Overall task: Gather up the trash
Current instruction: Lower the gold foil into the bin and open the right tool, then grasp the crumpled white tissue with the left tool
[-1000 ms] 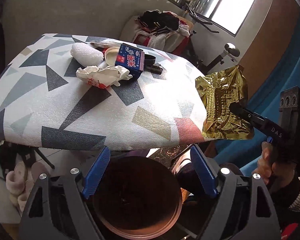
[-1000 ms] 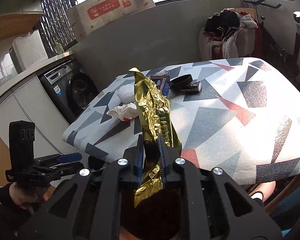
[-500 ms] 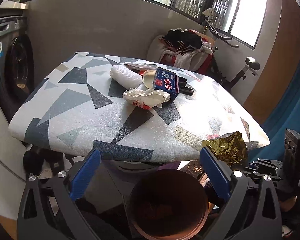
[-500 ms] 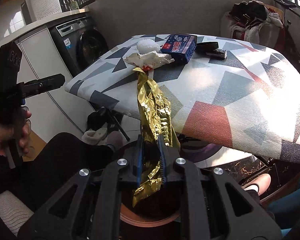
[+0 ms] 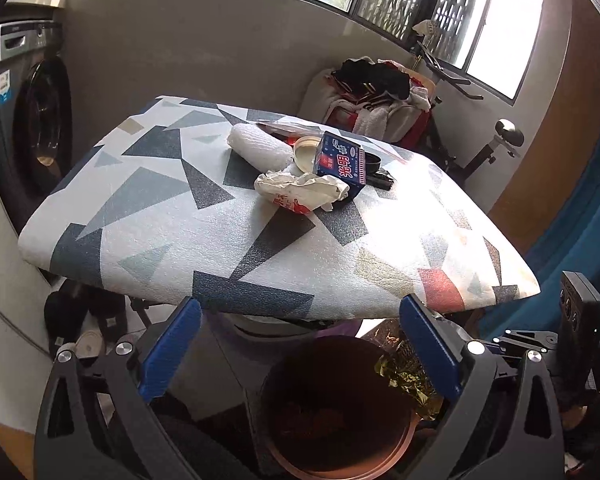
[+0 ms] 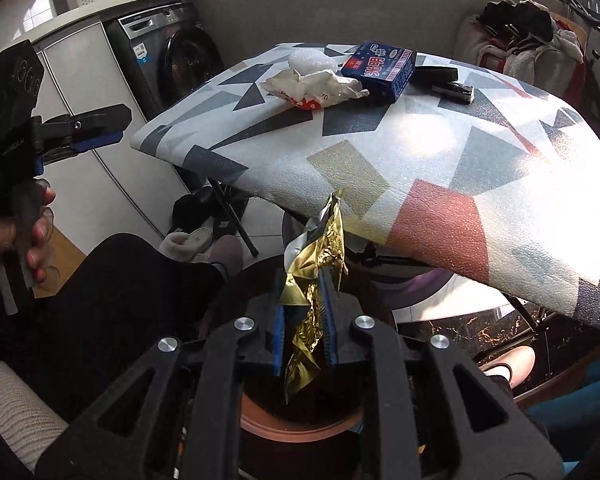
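My right gripper (image 6: pixel 303 280) hangs low over the round brown bin (image 6: pixel 300 428), below the table's front edge. A crumpled gold foil wrapper (image 6: pixel 316 256) stands between its blue pads; the jaws are opening, but the pads still touch the foil. In the left wrist view the gold wrapper (image 5: pixel 404 376) sits at the bin's (image 5: pixel 340 452) right rim. My left gripper (image 5: pixel 300 308) is wide open above the bin, holding nothing. On the patterned table (image 5: pixel 148 232) lie a crumpled white paper wrapper (image 5: pixel 300 192), a blue box (image 5: pixel 342 162) and a white bubble-wrap roll (image 5: pixel 256 148).
A washing machine (image 5: pixel 32 128) stands to the left, and a chair piled with clothes (image 5: pixel 376 96) behind the table. Slippers (image 6: pixel 188 240) and the table's legs are on the floor near the bin. A black item (image 6: pixel 448 80) lies beside the box. A person's dark-clothed leg (image 6: pixel 120 280) is at the left.
My right gripper came down with the gold wrapper from table height to just over the bin. My left gripper's jaws spread wider and it drew back a little from the table.
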Available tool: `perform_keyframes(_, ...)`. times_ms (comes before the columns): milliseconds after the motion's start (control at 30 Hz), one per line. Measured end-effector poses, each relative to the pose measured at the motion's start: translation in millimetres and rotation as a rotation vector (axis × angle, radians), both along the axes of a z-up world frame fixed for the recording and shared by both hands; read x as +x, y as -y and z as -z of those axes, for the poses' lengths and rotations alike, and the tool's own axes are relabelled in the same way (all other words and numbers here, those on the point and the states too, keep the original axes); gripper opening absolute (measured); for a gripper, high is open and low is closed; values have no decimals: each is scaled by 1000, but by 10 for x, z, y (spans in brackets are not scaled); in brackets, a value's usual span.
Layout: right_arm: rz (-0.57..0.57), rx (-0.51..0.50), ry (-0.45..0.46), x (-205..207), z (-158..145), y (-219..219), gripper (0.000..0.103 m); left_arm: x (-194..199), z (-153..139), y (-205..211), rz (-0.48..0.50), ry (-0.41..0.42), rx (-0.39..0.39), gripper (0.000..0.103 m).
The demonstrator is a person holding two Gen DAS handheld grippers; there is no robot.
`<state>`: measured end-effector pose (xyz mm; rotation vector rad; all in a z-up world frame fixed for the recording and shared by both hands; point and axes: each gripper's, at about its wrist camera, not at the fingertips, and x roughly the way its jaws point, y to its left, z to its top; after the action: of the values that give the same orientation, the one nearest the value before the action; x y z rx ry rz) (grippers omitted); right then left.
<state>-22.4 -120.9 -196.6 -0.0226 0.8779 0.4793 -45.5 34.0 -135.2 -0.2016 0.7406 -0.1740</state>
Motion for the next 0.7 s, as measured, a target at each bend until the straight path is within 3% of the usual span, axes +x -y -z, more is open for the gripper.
perform_keyframes(67, 2, -1, -4, 2, 14, 0, 22, 0, 0, -1, -1, -2, -1, 97)
perform_keyframes(133, 11, -11, -5, 10, 23, -1, 37, 5, 10, -1, -2, -6, -2, 97)
perform_keyframes(200, 26, -26, -4, 19, 30, 8, 67, 10, 17, 3, 0, -10, -1, 97)
perform_keyframes(267, 46, -47, -1, 29, 37, 15, 85, 12, 24, 10, 0, -12, -1, 97)
perform_keyframes(300, 54, -58, 0, 37, 40, 17, 89, 16, 28, 13, 1, -14, -1, 97)
perform_keyframes(400, 71, -70, -1, 58, 51, 34, 94, 17, 40, 24, 2, -16, 2, 97)
perform_keyframes(700, 99, -70, -7, 87, 74, 84, 95, 24, 93, 14, -5, -31, -8, 97)
